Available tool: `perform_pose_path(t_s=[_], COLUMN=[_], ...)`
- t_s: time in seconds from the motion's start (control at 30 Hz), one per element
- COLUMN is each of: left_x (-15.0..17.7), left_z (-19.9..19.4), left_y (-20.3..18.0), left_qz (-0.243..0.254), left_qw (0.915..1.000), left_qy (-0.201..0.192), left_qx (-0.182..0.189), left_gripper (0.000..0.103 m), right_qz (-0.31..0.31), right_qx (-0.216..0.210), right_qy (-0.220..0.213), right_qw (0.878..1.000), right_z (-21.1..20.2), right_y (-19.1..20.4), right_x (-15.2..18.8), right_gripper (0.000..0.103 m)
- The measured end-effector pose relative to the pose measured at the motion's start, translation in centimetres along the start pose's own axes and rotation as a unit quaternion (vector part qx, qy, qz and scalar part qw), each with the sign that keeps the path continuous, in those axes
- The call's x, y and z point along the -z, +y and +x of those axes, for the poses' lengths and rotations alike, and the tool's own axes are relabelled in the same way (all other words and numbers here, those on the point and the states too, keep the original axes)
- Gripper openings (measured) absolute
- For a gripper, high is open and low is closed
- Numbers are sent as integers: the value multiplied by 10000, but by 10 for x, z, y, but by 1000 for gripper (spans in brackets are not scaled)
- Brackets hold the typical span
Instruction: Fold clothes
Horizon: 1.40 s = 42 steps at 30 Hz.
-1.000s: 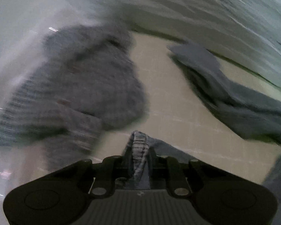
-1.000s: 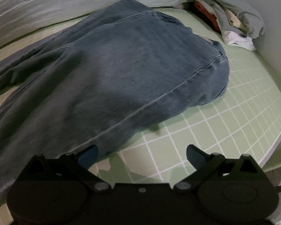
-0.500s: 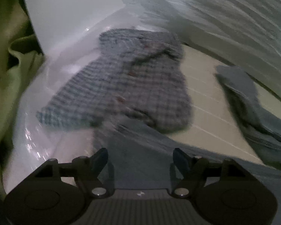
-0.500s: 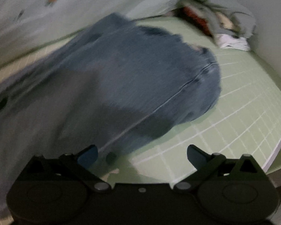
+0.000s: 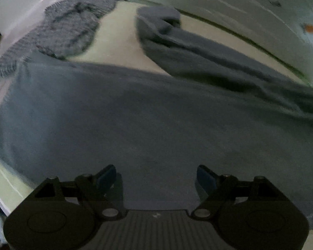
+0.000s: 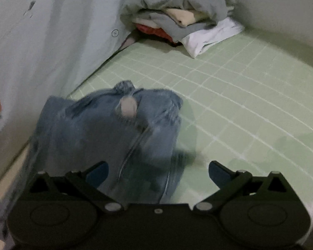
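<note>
A pair of blue jeans (image 5: pixel 146 112) lies spread on the green grid sheet, one leg (image 5: pixel 198 52) stretching to the far right in the left wrist view. My left gripper (image 5: pixel 156 177) is open and empty just above the denim. In the right wrist view the jeans' waist end (image 6: pixel 114 129) with a pale patch lies bunched on the sheet (image 6: pixel 240 95). My right gripper (image 6: pixel 158 170) is open and empty over its near edge.
A grey checked shirt (image 5: pixel 73 25) lies at the far left by the white wall. A pile of grey, cream, red and white clothes (image 6: pixel 181 14) sits in the far corner. A pale patterned quilt (image 6: pixel 41 41) runs along the back.
My left gripper let go of the denim edge, opened and swung right over the jeans. My right gripper stayed open and moved toward the waist end.
</note>
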<state>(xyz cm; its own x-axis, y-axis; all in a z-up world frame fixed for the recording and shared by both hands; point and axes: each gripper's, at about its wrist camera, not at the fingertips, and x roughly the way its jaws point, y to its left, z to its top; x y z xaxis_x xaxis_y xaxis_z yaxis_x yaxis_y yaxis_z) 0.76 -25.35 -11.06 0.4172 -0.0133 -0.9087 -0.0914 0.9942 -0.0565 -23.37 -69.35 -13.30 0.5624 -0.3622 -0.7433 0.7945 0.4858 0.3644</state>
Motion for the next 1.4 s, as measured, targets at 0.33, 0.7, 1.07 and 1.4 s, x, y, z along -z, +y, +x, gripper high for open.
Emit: perform_pose_path(t_s=[0.33, 0.7, 1.07, 1.4], left_x=[47, 49, 48, 47], left_z=[-37, -55, -39, -24], left_y=[-61, -68, -64, -70], left_qz=[-158, -94, 83, 75], left_qw=[9995, 9993, 9995, 9987], left_qy=[-2, 20, 253, 461], left_qx=[-270, -348, -196, -215], left_gripper=[85, 85, 86, 88], right_qz=[142, -1475, -2614, -2222], right_qx=[-326, -910, -343, -57], right_qy=[687, -221, 654, -267], right_qw=[9970, 9846, 9624, 9746], right_z=[74, 30, -35, -64], right_y=[-18, 22, -32, -49], right_x=[-83, -99, 5, -27], right_gripper=[92, 13, 22, 75])
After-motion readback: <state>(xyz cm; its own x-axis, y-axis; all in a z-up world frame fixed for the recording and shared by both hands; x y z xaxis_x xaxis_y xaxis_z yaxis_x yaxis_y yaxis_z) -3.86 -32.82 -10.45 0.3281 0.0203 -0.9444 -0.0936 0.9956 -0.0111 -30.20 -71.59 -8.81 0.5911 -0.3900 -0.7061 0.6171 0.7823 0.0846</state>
